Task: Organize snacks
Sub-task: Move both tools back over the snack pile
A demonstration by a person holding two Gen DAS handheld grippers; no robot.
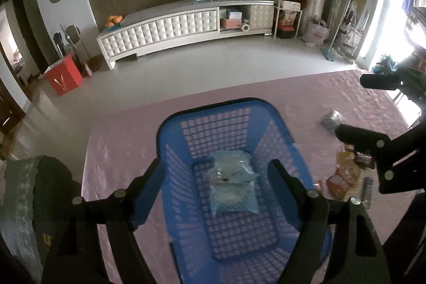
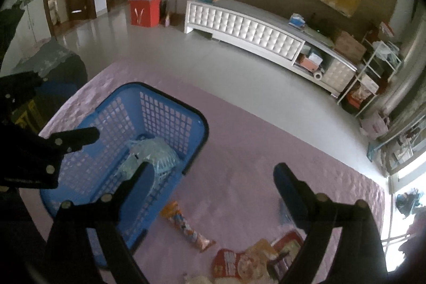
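Note:
A blue plastic basket (image 1: 277,113) stands on the pink-covered table (image 1: 119,145), and a pale blue snack packet (image 1: 234,185) lies flat on its floor. My left gripper (image 1: 217,190) hangs open above the basket, its jaws wide and empty. Over the table to the basket's right, my right gripper (image 2: 217,185) is also open and empty. Below it lie a long orange snack stick (image 2: 186,225) and a heap of red and yellow packets (image 2: 253,257). The basket (image 2: 149,108) and packet (image 2: 151,153) also show in the right wrist view.
A silvery packet (image 1: 332,120) lies farther back on the right of the table, and a blue packet (image 2: 282,213) is half hidden behind my right finger. A dark padded seat (image 1: 40,190) sits at the table's left edge. Beyond are grey floor and a white cabinet (image 1: 170,31).

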